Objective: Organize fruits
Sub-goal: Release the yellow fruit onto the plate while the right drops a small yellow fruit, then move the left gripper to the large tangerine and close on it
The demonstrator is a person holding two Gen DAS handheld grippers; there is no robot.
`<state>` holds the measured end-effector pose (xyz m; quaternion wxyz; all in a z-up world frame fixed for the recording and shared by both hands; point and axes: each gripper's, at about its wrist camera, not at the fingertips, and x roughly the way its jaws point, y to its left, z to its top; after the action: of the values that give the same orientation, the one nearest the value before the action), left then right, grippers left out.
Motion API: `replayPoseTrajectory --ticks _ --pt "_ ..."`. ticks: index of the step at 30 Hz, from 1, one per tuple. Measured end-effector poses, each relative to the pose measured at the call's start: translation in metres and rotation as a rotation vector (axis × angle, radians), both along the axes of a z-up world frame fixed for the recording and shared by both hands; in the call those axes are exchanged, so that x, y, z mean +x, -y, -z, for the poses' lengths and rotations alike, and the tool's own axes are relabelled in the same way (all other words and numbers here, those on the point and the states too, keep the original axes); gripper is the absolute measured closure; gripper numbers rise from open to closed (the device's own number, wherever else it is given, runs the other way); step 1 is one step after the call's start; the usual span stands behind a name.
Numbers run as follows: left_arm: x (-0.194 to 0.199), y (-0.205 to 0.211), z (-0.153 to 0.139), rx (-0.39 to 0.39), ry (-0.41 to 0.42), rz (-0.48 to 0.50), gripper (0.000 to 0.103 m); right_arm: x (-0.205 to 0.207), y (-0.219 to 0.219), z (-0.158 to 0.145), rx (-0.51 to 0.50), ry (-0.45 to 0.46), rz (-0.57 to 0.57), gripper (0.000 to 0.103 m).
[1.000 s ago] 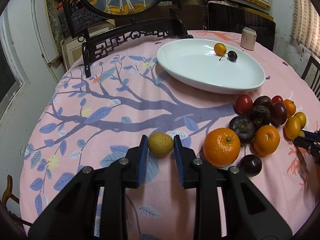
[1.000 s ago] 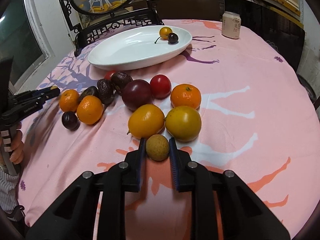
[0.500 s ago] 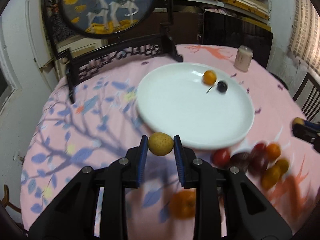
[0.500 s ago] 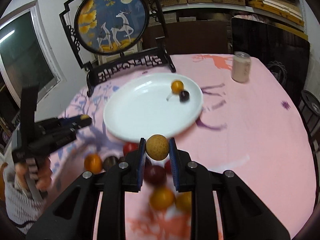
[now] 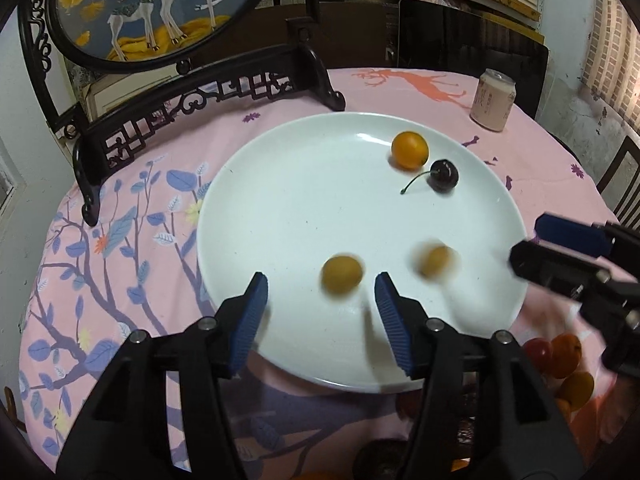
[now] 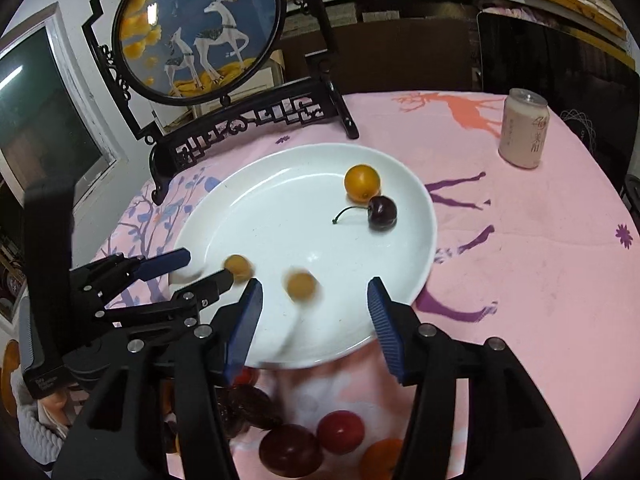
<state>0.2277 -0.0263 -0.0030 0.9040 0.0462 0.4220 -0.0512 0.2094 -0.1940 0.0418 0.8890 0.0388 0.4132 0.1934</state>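
Observation:
A white plate (image 5: 280, 208) (image 6: 404, 252) holds a small orange fruit (image 5: 409, 150) (image 6: 362, 182) and a dark cherry (image 5: 444, 176) (image 6: 382, 213). My left gripper (image 5: 320, 312) (image 6: 204, 268) hangs over the plate's near edge, its jaws opening. A blurred yellow fruit (image 5: 342, 276) (image 6: 239, 267) lies loose between them, untouched by the pads. My right gripper (image 6: 314, 312) (image 5: 528, 242) is also opening over the plate, and a second blurred yellow fruit (image 6: 301, 285) (image 5: 436, 260) is free between its jaws.
Loose fruits lie on the pink cloth below the plate: dark plums (image 6: 290, 450), a red tomato (image 6: 340, 430), oranges (image 5: 564, 354). A pale can (image 5: 493, 100) (image 6: 524, 134) stands at the back right. A dark-framed deer screen (image 5: 160, 4) (image 6: 200, 32) stands behind the plate.
Both grippers carried their yellow fruits from the fruit pile to over the plate. Both have now opened and let the fruits go onto the plate.

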Motion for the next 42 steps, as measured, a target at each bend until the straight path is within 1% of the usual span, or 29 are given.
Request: replayPoseTrajectory --ticks 3,5,8,11,15,18,21,23,25,27,30,32,34,37,42 --pt "-0.005 -0.007 -0.003 0.003 0.011 -0.003 0.046 -0.003 0.012 -0.005 0.038 0.012 0.031 0.048" --pt "-0.013 -0.013 -0.009 0.005 0.035 -0.016 0.045 -0.008 0.018 -0.007 0.039 0.020 0.047 0.048" --pt "-0.023 -0.025 -0.017 -0.021 0.057 -0.040 0.040 -0.016 0.026 -0.009 0.053 0.027 0.067 0.048" --pt "-0.036 -0.035 -0.020 -0.036 0.068 -0.061 0.040 -0.027 0.034 -0.010 0.069 0.038 0.084 0.048" --pt "-0.059 -0.041 -0.012 -0.023 0.054 -0.069 0.038 -0.049 0.050 -0.008 0.077 0.054 0.129 0.046" --pt "-0.078 -0.044 -0.007 -0.015 0.045 -0.073 0.036 -0.059 0.065 -0.002 0.104 0.037 0.167 0.046" --pt "-0.103 -0.043 -0.002 0.007 0.050 -0.068 0.030 -0.070 0.080 0.001 0.140 0.026 0.208 0.046" --pt "-0.121 -0.041 0.001 0.031 0.062 -0.060 0.025 -0.078 0.087 0.001 0.154 0.036 0.227 0.046" --pt "-0.134 -0.040 0.006 0.039 0.064 -0.048 0.022 -0.086 0.092 0.001 0.163 0.042 0.242 0.046" --pt "-0.140 -0.036 0.010 0.048 0.056 -0.036 0.022 -0.092 0.096 0.003 0.178 0.037 0.249 0.046" --pt "-0.139 -0.034 0.011 0.058 0.058 -0.033 0.022 -0.100 0.102 0.007 0.190 0.025 0.261 0.046" --pt "-0.137 -0.033 0.014 0.044 0.042 -0.022 0.021 -0.104 0.105 0.010 0.198 0.017 0.272 0.046" --pt "-0.133 -0.030 0.019 0.053 0.022 -0.012 0.021 -0.106 0.108 0.013 0.209 0.006 0.276 0.046" --pt "-0.128 -0.025 0.022 0.075 0.023 -0.007 0.019 -0.107 0.105 0.012 0.199 0.009 0.273 0.046" --pt "-0.129 -0.033 0.020 0.074 0.035 -0.026 0.019 -0.107 0.101 0.013 0.174 0.014 0.266 0.046"
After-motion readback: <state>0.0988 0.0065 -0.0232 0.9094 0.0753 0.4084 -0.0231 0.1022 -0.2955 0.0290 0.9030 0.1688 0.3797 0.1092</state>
